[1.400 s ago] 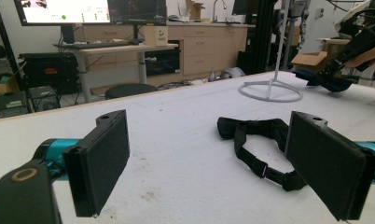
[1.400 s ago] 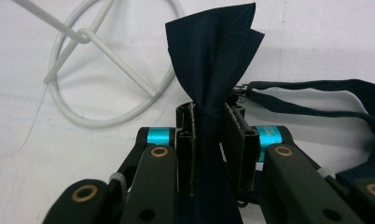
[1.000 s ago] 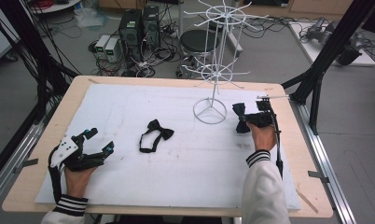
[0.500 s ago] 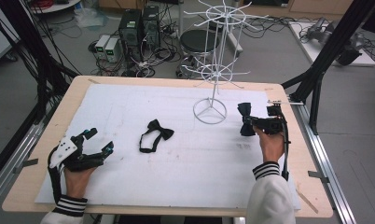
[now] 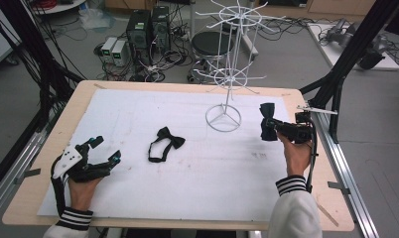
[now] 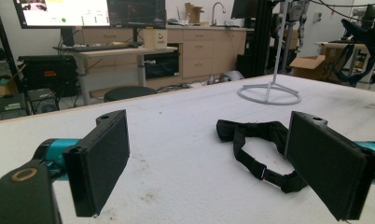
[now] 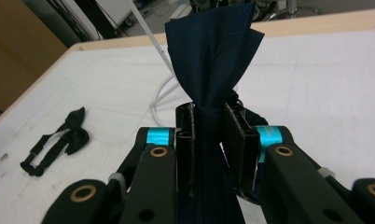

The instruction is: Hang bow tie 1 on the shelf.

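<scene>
Two bow ties were out. One dark bow tie (image 5: 267, 122) was pinched at its knot in the right tongs (image 5: 273, 130), above the desk (image 5: 187, 99) beside the single white wire rack (image 5: 231, 74). The other bow tie (image 5: 165, 143) lay flat mid-desk. The left tongs (image 5: 102, 151) rested released, holding nothing.

A dark navy cloth bow tie (image 7: 212, 51) sits pinched in the black right gripper (image 7: 212, 149) with turquoise collars. Left of the white wire rack (image 5: 226, 74) lies a black bow tie (image 5: 166, 144) on white sheeting (image 5: 138, 114). Cuffs (image 5: 293, 184) are black-and-white striped.
</scene>
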